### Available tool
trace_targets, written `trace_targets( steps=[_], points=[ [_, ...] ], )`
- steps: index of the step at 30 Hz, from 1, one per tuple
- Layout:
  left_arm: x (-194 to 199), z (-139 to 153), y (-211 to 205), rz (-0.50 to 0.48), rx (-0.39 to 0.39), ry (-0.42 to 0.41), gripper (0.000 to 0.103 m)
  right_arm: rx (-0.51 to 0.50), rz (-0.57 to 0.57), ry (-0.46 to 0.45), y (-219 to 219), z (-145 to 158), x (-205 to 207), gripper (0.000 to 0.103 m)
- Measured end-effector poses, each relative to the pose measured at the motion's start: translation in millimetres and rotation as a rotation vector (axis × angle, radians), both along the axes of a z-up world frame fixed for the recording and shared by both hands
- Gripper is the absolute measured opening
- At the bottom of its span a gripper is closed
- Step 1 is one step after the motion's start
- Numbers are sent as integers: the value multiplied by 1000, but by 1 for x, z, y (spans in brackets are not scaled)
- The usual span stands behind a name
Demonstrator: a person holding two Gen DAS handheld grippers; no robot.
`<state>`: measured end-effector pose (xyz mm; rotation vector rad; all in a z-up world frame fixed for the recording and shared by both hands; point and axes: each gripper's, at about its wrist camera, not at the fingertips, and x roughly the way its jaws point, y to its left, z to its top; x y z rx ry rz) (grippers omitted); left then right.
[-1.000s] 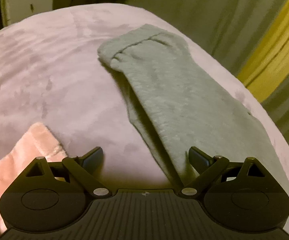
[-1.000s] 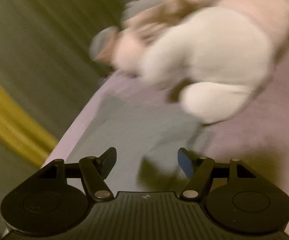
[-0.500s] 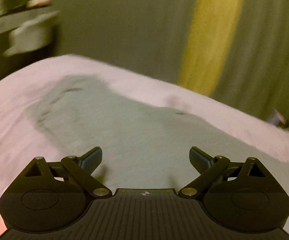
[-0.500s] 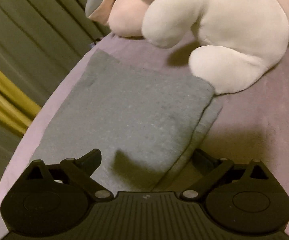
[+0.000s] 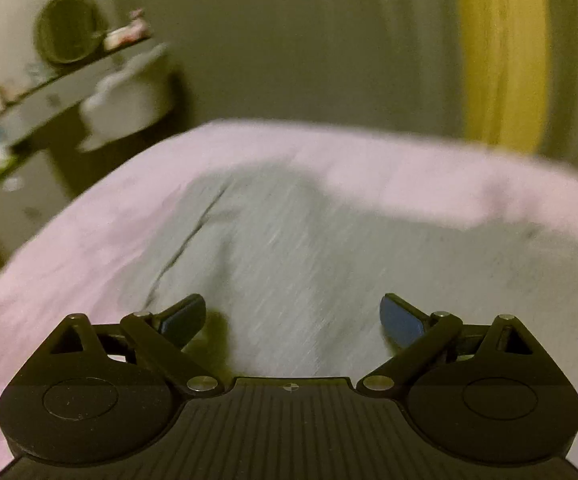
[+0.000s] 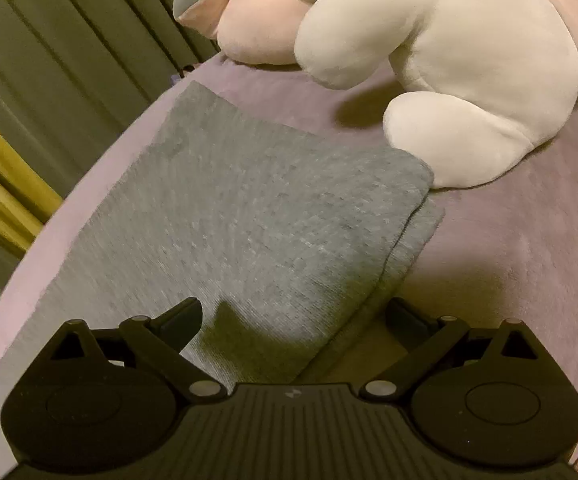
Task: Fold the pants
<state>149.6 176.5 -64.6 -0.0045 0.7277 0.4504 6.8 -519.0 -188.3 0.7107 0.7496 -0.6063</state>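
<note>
here both grippers, left gripper point(image 5: 292, 316) and right gripper point(image 6: 293, 316), gape wide, empty, above grey pants point(image 6: 249, 216) (folded in 2).

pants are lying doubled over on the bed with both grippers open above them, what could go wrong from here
1. The top layer of the grey pants sits offset from the layer under it at the right edge; the open right gripper might pinch only one layer, skewing the fold.
2. The plush toy touches the pants' far corner and could snag or get dragged.
3. The left wrist view is motion-blurred, so the open left gripper may land off the pants' edge near the bed side.
</note>
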Motion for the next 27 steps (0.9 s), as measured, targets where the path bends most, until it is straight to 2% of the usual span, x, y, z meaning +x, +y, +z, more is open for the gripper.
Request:
trace_targets(
  steps=[3,6,7,8,10,11,12,13,14,15,17,18,20,24,27],
  points=[
    [6,8,22,2,-23,-65,99,-17,11,23,1,-1,5,99],
    [15,-2,50,-85,-217,-55,98,-23,16,33,1,-2,7,99],
    [16,-5,53,-94,-216,-41,99,-23,15,31,1,-3,7,99],
    [21,-11,53,-75,-144,0,98,-22,14,31,1,-3,8,99],
    [28,-27,51,-45,48,87,99,-28,15,45,2,-4,11,99],
    [30,-31,51,-37,125,95,99,-37,20,58,3,-4,12,99],
    [31,-30,54,-37,149,99,99,-47,26,75,5,-4,15,99],
    [32,-24,58,-34,139,87,95,-61,35,95,7,-4,18,99],
    [31,-14,62,-17,114,50,88,-70,43,110,8,-4,19,99],
    [27,-3,68,4,67,5,87,-78,48,123,10,-4,21,99],
    [10,16,89,58,-81,-104,100,-86,51,132,11,-4,23,99],
    [9,20,99,88,-123,-123,100,-85,50,132,11,-4,23,99],
    [-4,21,117,96,-196,-87,100,-84,46,130,10,-4,23,99],
    [-35,4,139,107,-250,-2,100,-92,54,145,11,-4,25,99],
    [-46,-13,150,74,-409,33,100,-92,57,150,10,-5,25,99]
  ],
)
